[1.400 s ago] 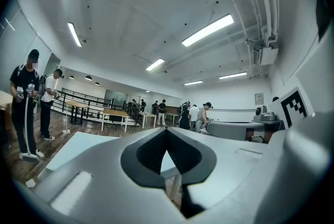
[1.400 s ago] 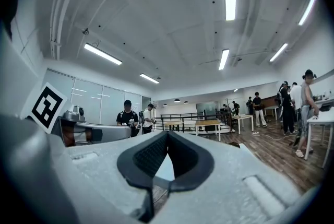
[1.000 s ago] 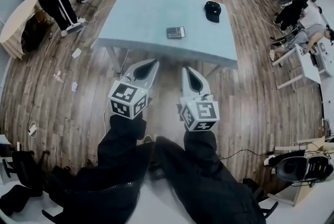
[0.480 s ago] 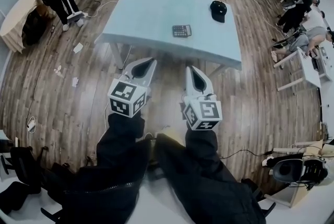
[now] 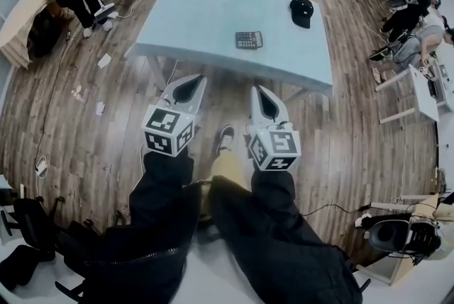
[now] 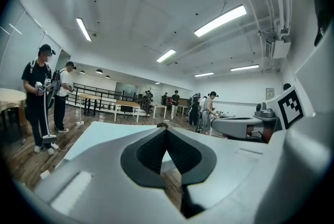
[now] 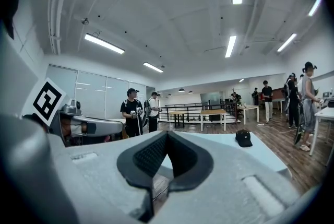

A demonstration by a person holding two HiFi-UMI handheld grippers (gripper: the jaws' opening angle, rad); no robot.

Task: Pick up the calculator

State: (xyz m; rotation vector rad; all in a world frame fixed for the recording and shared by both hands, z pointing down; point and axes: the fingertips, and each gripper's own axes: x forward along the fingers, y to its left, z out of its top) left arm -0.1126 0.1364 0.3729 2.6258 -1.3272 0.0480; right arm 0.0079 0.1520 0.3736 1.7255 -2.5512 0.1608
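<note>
calculator [image 5: 249,40]: on table [image 5: 206,12] | left claw [image 5: 200,79], right claw [image 5: 256,88]: closed, empty

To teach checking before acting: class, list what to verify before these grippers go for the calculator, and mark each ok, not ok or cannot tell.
1. Calculator in sight on the table: ok.
2. Cap lies apart from it: ok.
3. Left gripper empty: ok.
4. Right gripper empty: ok.
5. Fingers open: not ok, both shut.
6. Grippers over the table: not ok, both short of its edge.
</note>
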